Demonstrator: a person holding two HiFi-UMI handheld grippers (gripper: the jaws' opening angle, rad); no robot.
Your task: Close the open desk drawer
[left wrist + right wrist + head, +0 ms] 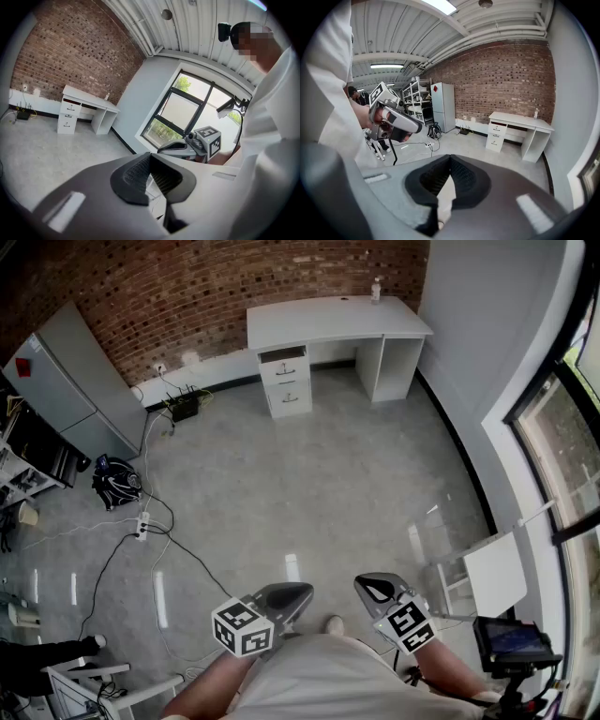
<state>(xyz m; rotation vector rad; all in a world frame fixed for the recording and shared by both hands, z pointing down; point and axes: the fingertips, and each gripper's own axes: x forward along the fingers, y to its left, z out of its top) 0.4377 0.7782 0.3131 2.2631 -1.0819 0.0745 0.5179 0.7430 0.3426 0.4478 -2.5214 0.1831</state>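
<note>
Across the room, the white desk (337,320) stands against the brick wall (187,287), and its top drawer (283,355) looks pulled out a little. Well apart from it, the person holds the left gripper (292,594) and right gripper (373,589) close to the body, both clenched on nothing, pads meeting.

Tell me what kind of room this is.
Probably an office or lab workroom: white desk against a brick wall, tall grey cabinet, cables across the bare floor.
</note>
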